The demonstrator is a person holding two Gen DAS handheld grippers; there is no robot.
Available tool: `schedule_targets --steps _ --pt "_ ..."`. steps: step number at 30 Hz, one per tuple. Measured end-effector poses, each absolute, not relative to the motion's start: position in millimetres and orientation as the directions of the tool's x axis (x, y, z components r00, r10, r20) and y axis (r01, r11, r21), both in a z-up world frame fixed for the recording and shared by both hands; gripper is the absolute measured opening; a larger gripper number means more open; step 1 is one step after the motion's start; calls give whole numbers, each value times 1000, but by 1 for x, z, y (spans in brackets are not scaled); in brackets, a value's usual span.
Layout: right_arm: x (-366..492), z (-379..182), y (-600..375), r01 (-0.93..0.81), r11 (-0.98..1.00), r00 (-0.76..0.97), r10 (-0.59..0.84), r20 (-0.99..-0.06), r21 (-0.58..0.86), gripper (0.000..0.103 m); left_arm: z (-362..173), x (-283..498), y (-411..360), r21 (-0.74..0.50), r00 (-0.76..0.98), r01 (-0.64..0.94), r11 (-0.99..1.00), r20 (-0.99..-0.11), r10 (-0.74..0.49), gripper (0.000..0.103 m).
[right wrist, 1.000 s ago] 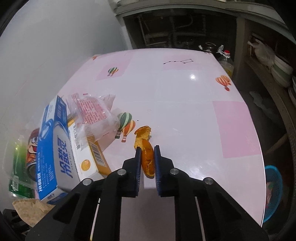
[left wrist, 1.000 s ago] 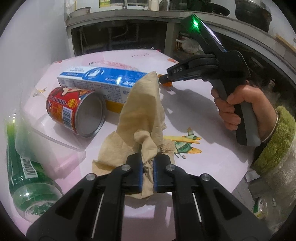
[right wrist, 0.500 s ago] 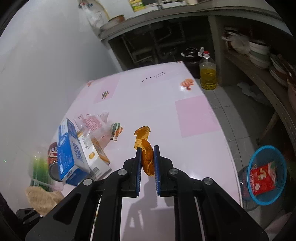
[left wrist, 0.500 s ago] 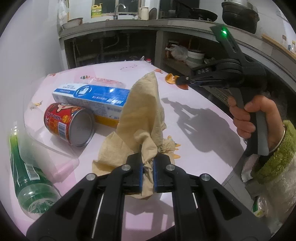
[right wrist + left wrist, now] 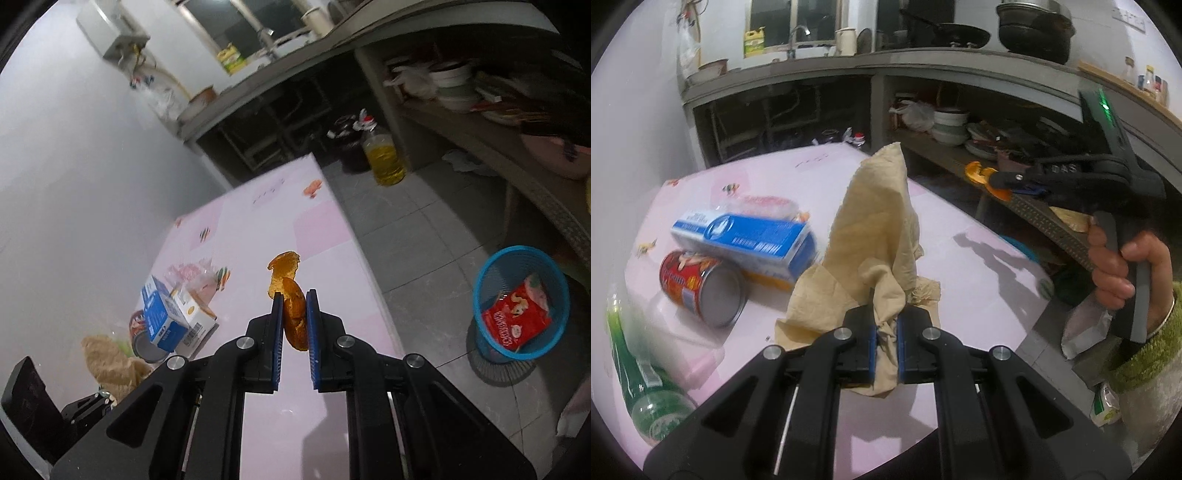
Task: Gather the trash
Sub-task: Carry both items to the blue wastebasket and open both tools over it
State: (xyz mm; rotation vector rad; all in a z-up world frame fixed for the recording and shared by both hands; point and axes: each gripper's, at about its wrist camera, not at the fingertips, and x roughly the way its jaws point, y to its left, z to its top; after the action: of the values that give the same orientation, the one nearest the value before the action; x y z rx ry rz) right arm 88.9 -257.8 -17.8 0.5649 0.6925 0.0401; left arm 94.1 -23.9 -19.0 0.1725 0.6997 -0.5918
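Note:
My left gripper (image 5: 886, 325) is shut on a crumpled tan paper towel (image 5: 879, 229) and holds it up above the pink table (image 5: 967, 258). My right gripper (image 5: 294, 314) is shut on an orange peel (image 5: 288, 295) and holds it high over the table's right side; it also shows in the left wrist view (image 5: 993, 184). A blue waste basket (image 5: 521, 302) stands on the floor to the right with a red wrapper (image 5: 517, 321) in it.
On the table lie a blue and white carton (image 5: 746, 236), a red can (image 5: 701, 291) on its side, a green bottle (image 5: 642, 387) and a clear wrapper (image 5: 764, 203). An oil jug (image 5: 384, 155) stands on the floor. Shelves with dishes (image 5: 949, 125) run along the right.
Both grippers have risen away from the table with their loads. The right gripper has swung rightward, so the floor and blue basket have come further into its view.

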Motion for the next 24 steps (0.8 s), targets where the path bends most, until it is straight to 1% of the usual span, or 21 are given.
schedule_targets --steps 7,12,14,17,18,21,24 --pt "28 -5 -310 252 806 841 92 -533 536 12 8 90 -70 -63 562 663 746 -616 -552 6" --pt "-16 -13 -359 365 741 852 -21 -524 564 12 21 106 -131 -124 449 754 645 -620 -643 6" --pt "-31 -23 -375 407 704 845 -48 -533 582 12 22 116 -157 -171 384 777 605 -633 -672 6" --pt "-47 -51 -402 479 631 823 -80 -563 611 12 15 139 -206 -292 240 788 541 -664 -708 6" --pt "-50 -60 -408 495 609 817 -82 -571 620 12 8 150 -228 -352 172 778 520 -678 -715 6" --pt "-54 -99 -432 544 504 795 -56 -603 671 12 -18 176 -280 -427 68 731 533 -731 -679 6" --pt "-53 -145 -454 561 369 795 8 -606 741 12 -50 196 -327 -482 -38 686 545 -772 -635 7"
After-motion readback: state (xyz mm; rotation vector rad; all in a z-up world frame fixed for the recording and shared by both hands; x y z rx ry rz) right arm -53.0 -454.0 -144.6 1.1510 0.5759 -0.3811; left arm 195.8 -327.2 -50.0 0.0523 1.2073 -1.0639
